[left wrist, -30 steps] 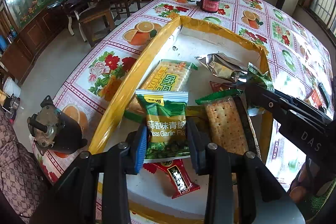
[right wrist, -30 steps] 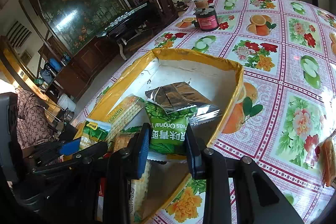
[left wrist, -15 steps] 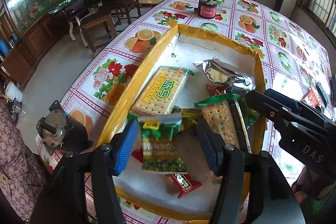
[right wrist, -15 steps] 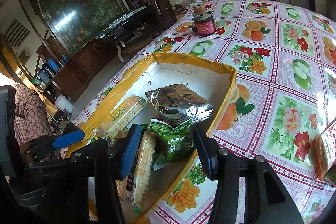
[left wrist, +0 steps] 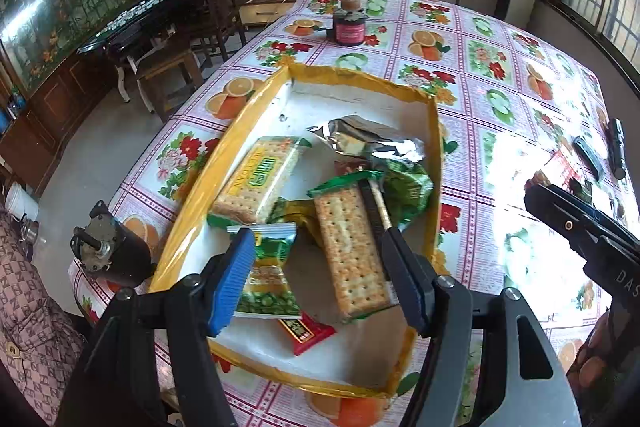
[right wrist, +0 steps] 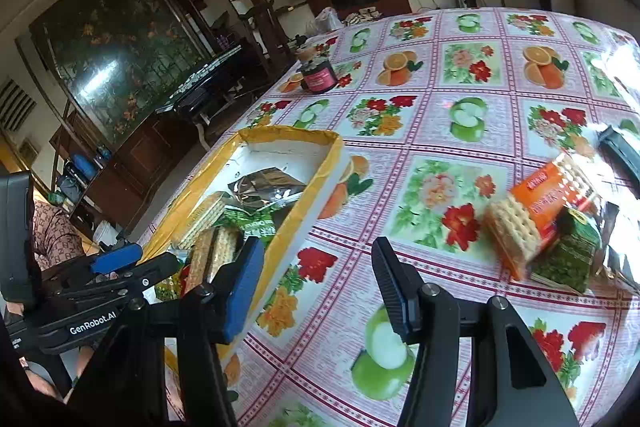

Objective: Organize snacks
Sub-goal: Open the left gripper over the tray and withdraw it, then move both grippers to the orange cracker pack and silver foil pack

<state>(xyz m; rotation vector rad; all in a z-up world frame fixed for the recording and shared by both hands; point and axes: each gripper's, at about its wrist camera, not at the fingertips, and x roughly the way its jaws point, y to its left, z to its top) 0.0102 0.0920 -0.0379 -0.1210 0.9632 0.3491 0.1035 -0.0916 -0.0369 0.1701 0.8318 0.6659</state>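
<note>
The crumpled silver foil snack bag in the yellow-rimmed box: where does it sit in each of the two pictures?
Left wrist view: the crumpled silver foil snack bag lies above centre, towards the box's far end.
Right wrist view: the same bag lies left of centre, inside the box.
Shared landmark: the dark jar with a pink label stands on the floral tablecloth beyond the yellow-rimmed box.

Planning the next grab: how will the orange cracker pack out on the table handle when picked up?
The orange cracker pack is probably stiff, since squared cracker stacks show through its wrapper. Likely light but brittle: a hard squeeze may crack them. The glossy film looks slippery, so the right gripper may slide on it.
</note>
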